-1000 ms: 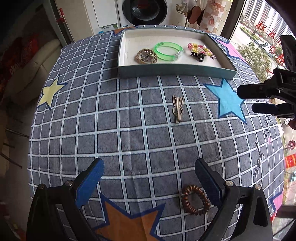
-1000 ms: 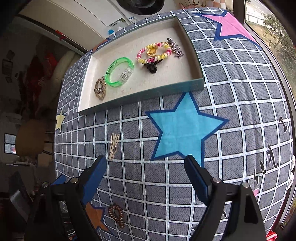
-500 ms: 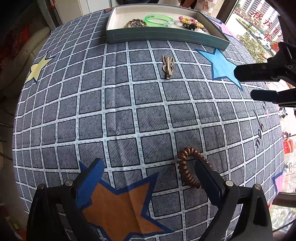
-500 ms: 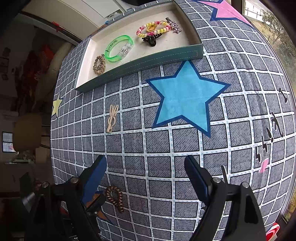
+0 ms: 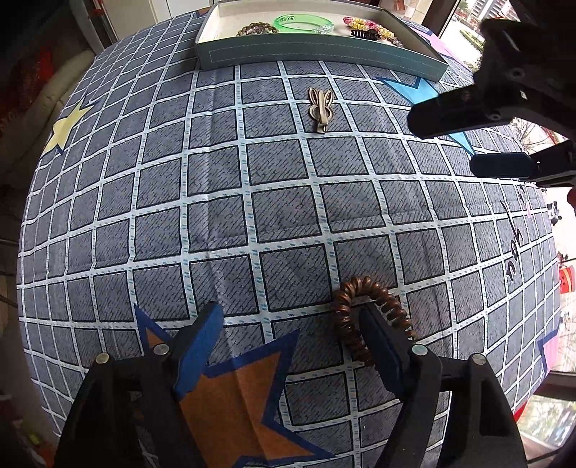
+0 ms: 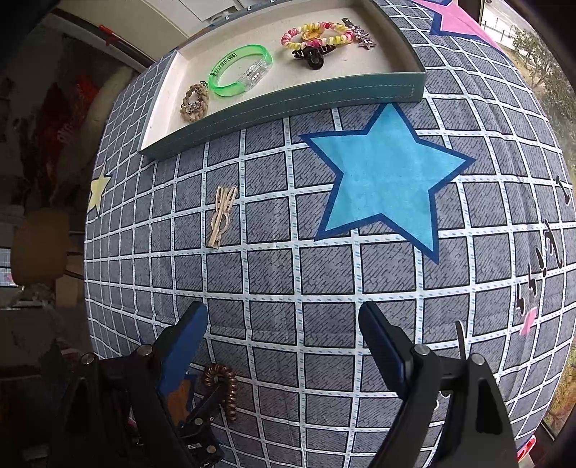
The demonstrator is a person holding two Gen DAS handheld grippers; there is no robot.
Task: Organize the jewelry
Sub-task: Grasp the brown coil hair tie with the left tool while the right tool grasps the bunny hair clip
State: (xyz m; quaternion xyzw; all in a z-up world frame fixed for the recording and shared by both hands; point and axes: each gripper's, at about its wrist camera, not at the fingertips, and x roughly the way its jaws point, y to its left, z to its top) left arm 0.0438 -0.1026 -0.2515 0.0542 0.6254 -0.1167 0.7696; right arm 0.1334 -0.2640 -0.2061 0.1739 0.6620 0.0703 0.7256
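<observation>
A brown spiral hair tie [image 5: 360, 309] lies on the checked cloth near an orange star. My left gripper [image 5: 291, 311] points down over it with its jaws closing. Its right finger stands inside the tie's loop, so the coil's left side is between the jaws, and the left pad is still far off. The right wrist view shows the hair tie [image 6: 223, 388] at the lower left. My right gripper [image 6: 282, 313] hovers open over bare cloth, holding nothing. A beige rabbit-shaped hair clip [image 5: 320, 104] [image 6: 222, 216] lies in front of the teal tray [image 6: 288, 104].
The tray [image 5: 316, 57] holds a green bangle [image 6: 241, 70], a braided beige bracelet [image 6: 194, 102], a pink and yellow bead bracelet [image 6: 316, 34] and a black claw clip [image 6: 311, 57]. A blue star [image 6: 385, 176] is printed on the cloth. The table edge curves close on the right.
My left gripper has come down onto the hair tie, its right finger now inside the loop and its jaws narrower. The right gripper has drifted lower and toward the near side.
</observation>
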